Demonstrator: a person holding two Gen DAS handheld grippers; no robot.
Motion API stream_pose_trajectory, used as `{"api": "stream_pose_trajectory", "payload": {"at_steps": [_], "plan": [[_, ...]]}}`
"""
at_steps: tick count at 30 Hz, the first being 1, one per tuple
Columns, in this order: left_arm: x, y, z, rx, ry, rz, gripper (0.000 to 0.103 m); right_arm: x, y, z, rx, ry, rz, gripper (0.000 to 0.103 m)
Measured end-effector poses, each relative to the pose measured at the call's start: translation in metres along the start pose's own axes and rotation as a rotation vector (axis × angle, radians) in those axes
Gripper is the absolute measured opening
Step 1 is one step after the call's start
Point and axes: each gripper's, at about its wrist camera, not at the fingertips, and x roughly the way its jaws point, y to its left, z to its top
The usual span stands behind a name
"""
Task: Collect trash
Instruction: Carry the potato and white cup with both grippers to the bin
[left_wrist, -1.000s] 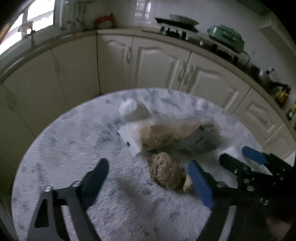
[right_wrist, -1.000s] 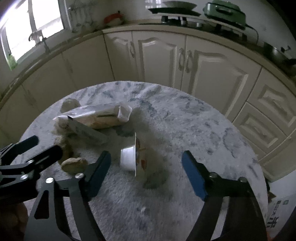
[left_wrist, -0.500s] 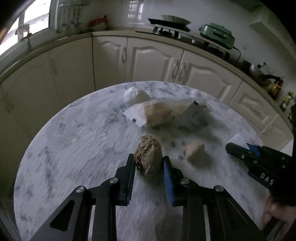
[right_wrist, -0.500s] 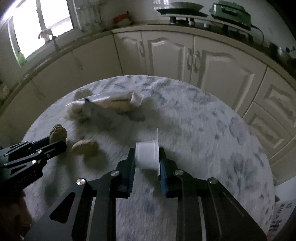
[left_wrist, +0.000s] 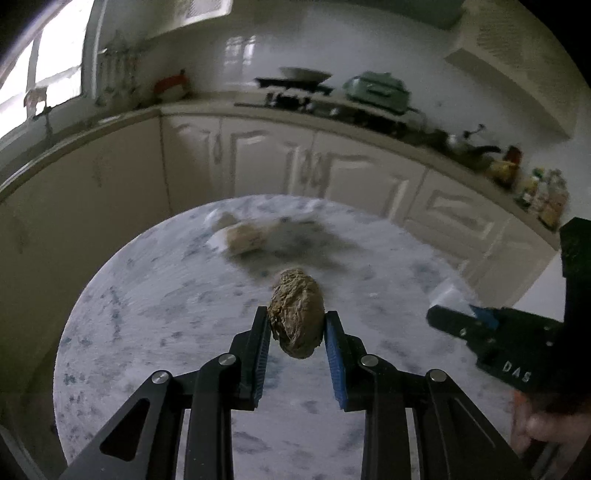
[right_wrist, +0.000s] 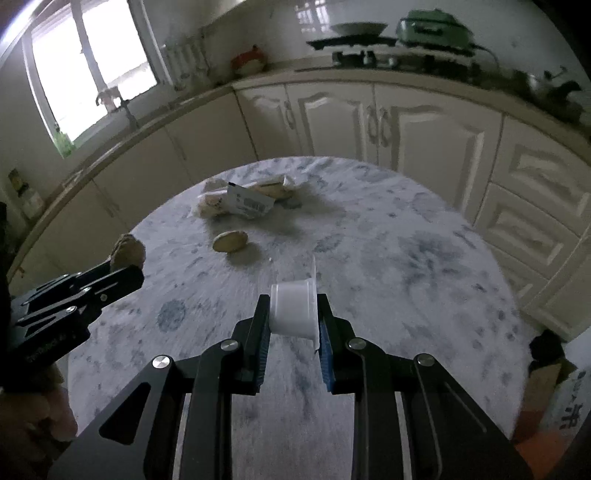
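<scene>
My left gripper (left_wrist: 296, 325) is shut on a crumpled brown paper ball (left_wrist: 296, 313) and holds it above the round marble table (left_wrist: 155, 302). My right gripper (right_wrist: 293, 314) is shut on a small white plastic cup (right_wrist: 293, 312), lying sideways with its peeled lid sticking up, also lifted above the table (right_wrist: 406, 266). The left gripper with the paper ball (right_wrist: 127, 251) shows at the left of the right wrist view. The right gripper (left_wrist: 458, 325) shows at the right of the left wrist view. A small tan scrap (right_wrist: 230, 241) and a clear plastic wrapper with a label (right_wrist: 243, 199) lie on the table.
White kitchen cabinets (right_wrist: 388, 125) curve behind the table, with a counter holding a stove and a green appliance (left_wrist: 376, 90). A window (right_wrist: 92, 70) is at the left. A bag with printed characters (right_wrist: 565, 406) stands on the floor at the right.
Both grippers closed on their items a second ago and have since lifted and pulled back from the table; the remaining trash now looks farther away.
</scene>
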Motion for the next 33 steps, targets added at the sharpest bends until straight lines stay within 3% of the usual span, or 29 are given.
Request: {"api": "stream_pose_trajectory", "payload": {"at_steps": [8, 19, 26, 33], "plan": [[-0.039, -0.061, -0.017, 0.102, -0.045, -0.117, 0.025, -0.075, -0.036, -0.023, 0.071, -0.091, -0.063, 0.023], [-0.052, -0.179, -0.03, 0.286, -0.033, -0.315, 0.025, -0.176, -0.134, -0.063, 0.241, -0.208, -0.236, 0.023], [-0.021, -0.242, -0.025, 0.36, 0.022, -0.414, 0.025, -0.222, -0.203, -0.095, 0.348, -0.233, -0.356, 0.023], [0.031, -0.302, -0.017, 0.429, 0.107, -0.47, 0.025, -0.233, -0.269, -0.125, 0.463, -0.21, -0.428, 0.023]]}}
